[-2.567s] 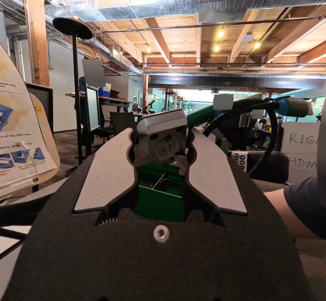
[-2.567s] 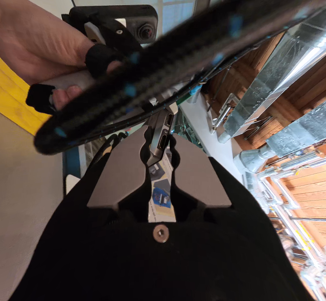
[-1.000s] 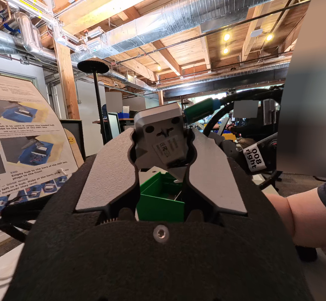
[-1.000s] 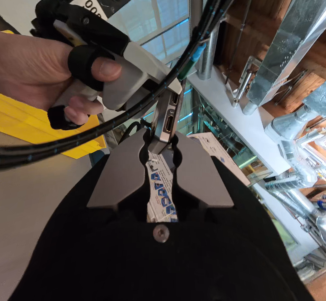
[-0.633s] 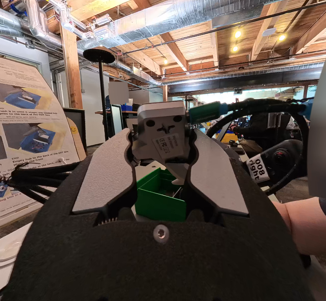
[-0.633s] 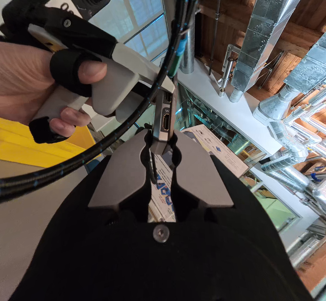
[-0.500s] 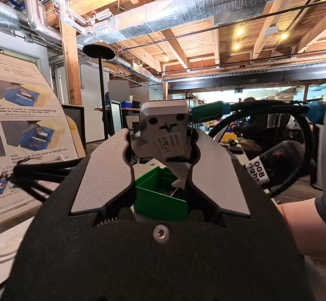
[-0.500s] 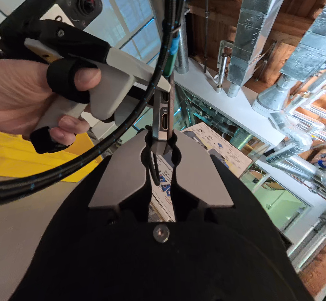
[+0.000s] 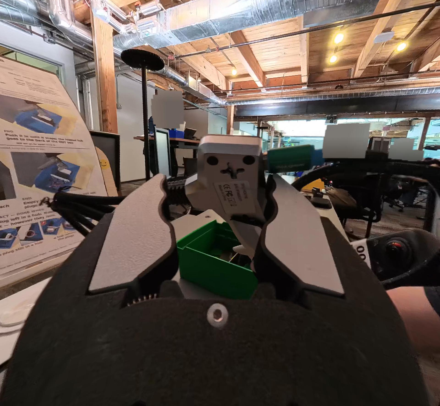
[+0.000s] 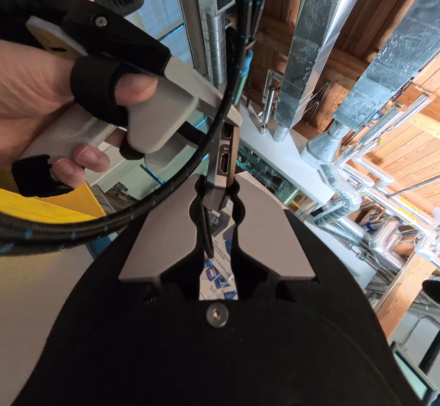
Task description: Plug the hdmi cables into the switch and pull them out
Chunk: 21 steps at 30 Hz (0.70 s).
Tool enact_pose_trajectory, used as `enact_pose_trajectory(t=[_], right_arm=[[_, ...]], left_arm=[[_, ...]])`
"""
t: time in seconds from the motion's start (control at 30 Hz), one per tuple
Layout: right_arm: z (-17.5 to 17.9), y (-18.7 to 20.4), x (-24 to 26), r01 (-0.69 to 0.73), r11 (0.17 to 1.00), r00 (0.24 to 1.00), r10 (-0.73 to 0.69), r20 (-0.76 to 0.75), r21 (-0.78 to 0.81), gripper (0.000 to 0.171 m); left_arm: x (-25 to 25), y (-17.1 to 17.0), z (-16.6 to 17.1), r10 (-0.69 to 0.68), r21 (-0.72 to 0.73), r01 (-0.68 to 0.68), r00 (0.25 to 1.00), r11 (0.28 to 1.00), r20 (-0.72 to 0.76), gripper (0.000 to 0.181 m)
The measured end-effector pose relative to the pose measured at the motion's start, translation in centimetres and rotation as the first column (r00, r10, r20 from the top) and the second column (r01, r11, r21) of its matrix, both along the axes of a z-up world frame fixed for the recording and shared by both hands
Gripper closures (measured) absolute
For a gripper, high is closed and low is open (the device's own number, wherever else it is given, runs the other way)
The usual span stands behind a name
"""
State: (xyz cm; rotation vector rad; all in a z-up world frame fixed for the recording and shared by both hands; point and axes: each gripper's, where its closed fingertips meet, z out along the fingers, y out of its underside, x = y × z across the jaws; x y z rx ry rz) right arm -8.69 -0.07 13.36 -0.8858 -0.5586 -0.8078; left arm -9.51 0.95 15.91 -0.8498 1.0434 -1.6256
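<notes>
The switch [image 9: 231,175], a silver-grey box, is being held up in the air above the tabletop [image 9: 14,308], underside w/ a white sticker facing the left wrist cam. The left tongs [image 9: 217,192] are pinching it by its two sides, jaws spread only as wide as the box. The right tongs [image 10: 215,194] are pinching its lower corner edge-on, jaws nearly together, w/ an empty port showing on the narrow face [image 10: 223,163] just above them. A green-bodied hdmi plug [image 9: 289,161] is sitting at the switch's right side, touching it; its black braided cable [image 10: 133,213] is looping off to the right and sweeping across the right wrist cam. A hand [image 10: 35,99] w/ black finger straps is squeezing the left tool's grey handle. Below the switch, a green bin [image 9: 212,268] is resting on the tabletop; a bundle of black cables [image 9: 78,211] is sticking in from the left, and behind it an instruction sheet [image 9: 35,156] is standing upright.
</notes>
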Motion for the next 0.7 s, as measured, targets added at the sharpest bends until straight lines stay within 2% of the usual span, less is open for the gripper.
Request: enact_pose_trajectory(t=[0.1, 0.27, 0.4, 0.7], right_arm=[[-0.1, 0.0, -0.2, 0.012, 1.0, 1.0, -0.013, 0.008, 0.01, 0.149], [-0.4, -0.2, -0.8, -0.023, 0.999, 0.999, 0.022, 0.041, 0.03, 0.15], [-0.1, -0.4, -0.9, -0.105, 0.994, 0.992, 0.106, -0.062, 0.022, 0.154], [-0.3, -0.7, -1.6, -0.008, 0.997, 0.998, 0.003, 0.066, 0.079, 0.15]], left_arm=[[-0.1, -0.7, 0.1, -0.032, -0.016, 0.033, 0.999, 0.999, 0.034, 0.117], [-0.2, -1.1, 0.0, -0.08, 0.006, 0.08, 0.996, 0.997, 0.032, 0.116], [-0.3, -1.4, 0.2, -0.068, 0.029, 0.067, 0.997, 0.997, 0.045, 0.115], [-0.3, -1.8, 0.3, -0.013, 0.042, 0.011, 0.999, 0.999, 0.039, 0.114]])
